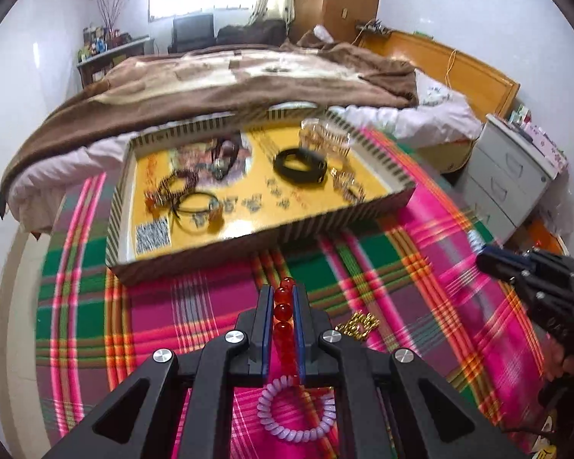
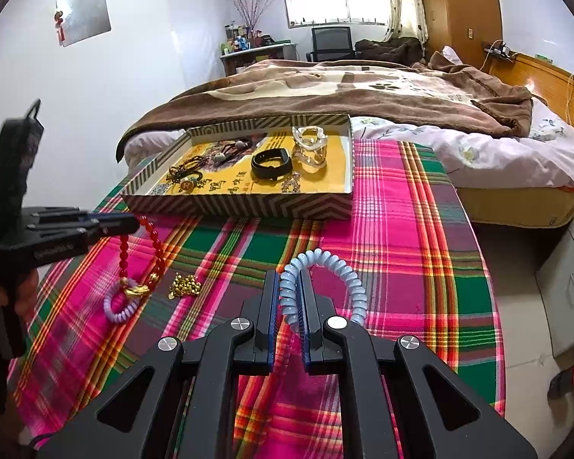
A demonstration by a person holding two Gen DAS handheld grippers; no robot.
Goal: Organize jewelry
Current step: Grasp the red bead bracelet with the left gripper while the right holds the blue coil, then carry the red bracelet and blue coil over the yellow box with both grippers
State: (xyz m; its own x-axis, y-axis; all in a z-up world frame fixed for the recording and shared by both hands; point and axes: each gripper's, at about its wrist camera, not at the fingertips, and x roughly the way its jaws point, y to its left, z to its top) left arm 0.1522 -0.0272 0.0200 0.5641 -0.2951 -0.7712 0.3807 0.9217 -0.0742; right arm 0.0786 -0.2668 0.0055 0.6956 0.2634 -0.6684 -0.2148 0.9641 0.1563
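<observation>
The string of glossy red round beads (image 1: 283, 311) sits clamped between the narrow-set fingers of my left gripper (image 1: 283, 296), lifted off the cloth. In the right wrist view it hangs from the tips in a loop, and its gold clasp end (image 2: 137, 290) rests on or just over the lilac coiled hair tie (image 2: 120, 308) lying on the plaid.

The target, as I judge it, is the shallow box tray with the zigzag-striped wall (image 1: 256, 241), straight ahead of my left fingers and slightly left, its long side lying across my line of travel. So the coming move turns on going forward and up over that near wall.

My right gripper (image 2: 289, 298) is closed on a pale blue spiral coil band (image 2: 340, 271), most of which arcs free to the right of the fingers. From that side the tray lies ahead and to the left, further off, so the left arm looks nearer.

A small heap of gold beads (image 2: 185, 285) lies on the pink and green plaid tablecloth (image 2: 401, 229) between the two grippers, still outside the tray. The trailing clasp could snag the lilac tie as I lift.
</observation>
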